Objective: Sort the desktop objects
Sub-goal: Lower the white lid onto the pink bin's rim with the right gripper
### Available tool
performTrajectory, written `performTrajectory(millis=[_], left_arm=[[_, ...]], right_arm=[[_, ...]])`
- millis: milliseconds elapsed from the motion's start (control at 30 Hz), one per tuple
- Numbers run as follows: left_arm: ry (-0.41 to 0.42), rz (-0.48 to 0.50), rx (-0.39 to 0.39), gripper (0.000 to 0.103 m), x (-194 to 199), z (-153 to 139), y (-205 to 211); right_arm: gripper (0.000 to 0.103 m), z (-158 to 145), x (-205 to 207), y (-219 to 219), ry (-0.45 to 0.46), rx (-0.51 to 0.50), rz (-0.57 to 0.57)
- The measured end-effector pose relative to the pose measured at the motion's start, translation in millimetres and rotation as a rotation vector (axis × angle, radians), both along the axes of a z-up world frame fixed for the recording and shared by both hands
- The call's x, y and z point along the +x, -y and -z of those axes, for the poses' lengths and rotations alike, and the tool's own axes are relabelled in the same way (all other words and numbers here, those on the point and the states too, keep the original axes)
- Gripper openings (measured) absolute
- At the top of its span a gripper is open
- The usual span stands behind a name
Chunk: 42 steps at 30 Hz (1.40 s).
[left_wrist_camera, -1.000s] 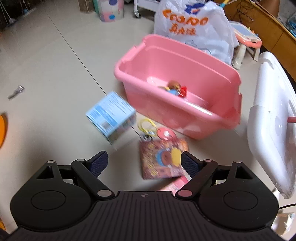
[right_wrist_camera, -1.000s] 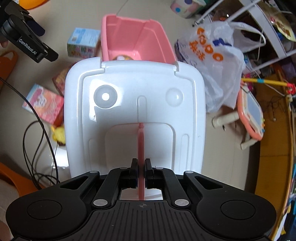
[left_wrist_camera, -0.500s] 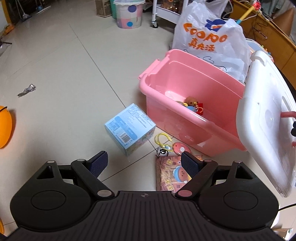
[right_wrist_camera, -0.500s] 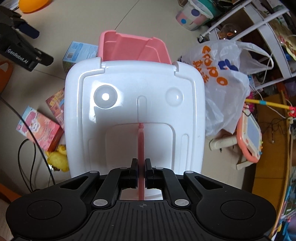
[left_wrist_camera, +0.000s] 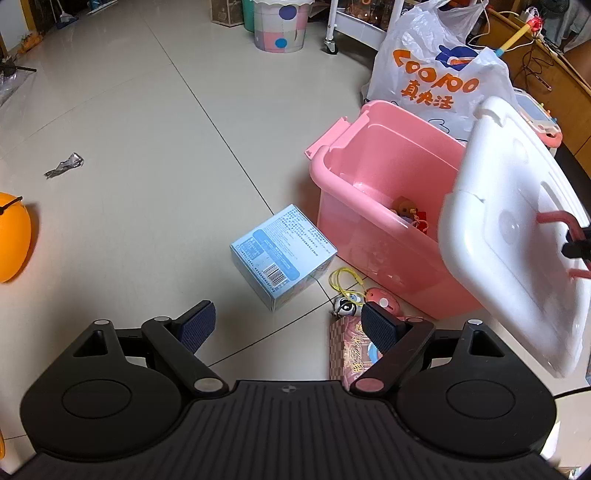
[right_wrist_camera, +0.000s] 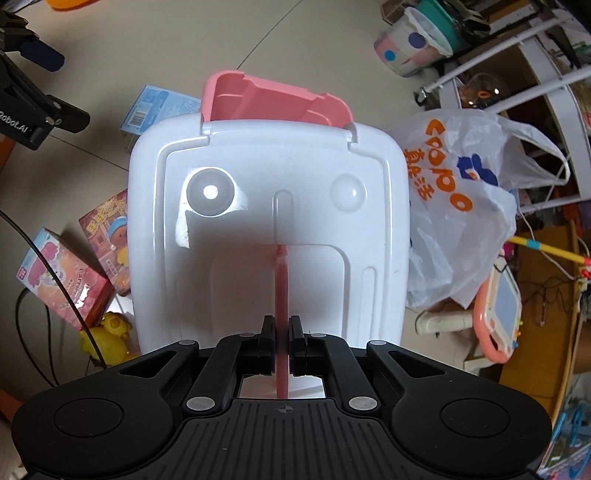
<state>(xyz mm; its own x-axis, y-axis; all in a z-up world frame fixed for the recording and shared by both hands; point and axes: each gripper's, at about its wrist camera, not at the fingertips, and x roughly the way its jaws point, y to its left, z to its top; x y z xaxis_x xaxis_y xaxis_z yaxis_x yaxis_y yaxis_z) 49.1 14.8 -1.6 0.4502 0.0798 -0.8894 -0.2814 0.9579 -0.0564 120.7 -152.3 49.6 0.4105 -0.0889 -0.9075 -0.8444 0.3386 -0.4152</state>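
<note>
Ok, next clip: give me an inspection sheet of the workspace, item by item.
Surface: pale tiled floor, no table in view.
Job's things: pink bin open, small toys inside; white lid held tilted above it; blue box on the floor beside the bin; patterned box and pink box lying nearby.
Clutter: yellow plush, yellow cord and small toys by the bin, foil scrap, orange object.
Grippers: left gripper open, empty; right gripper shut on the lid's pink handle.
Cables: black cable across the pink box.
Surroundings: white plastic bag, dotted bucket, drawing board, white shelving.
</note>
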Motion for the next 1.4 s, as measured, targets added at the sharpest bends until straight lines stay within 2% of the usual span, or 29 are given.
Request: performTrajectory(millis=[633,1400], left_arm=[[-0.019,-0.014,-0.003,0.088,6.5,8.3,-6.0],[-0.027,0.019,-0.012,0.088,8.0,12.9,-3.2]], right_arm=[[0.005,25.8,27.9,-35.0,-0.003,-0.006,-0.031],[0.006,41.2,59.9,-70.1,0.061,-0.006,-0.029]])
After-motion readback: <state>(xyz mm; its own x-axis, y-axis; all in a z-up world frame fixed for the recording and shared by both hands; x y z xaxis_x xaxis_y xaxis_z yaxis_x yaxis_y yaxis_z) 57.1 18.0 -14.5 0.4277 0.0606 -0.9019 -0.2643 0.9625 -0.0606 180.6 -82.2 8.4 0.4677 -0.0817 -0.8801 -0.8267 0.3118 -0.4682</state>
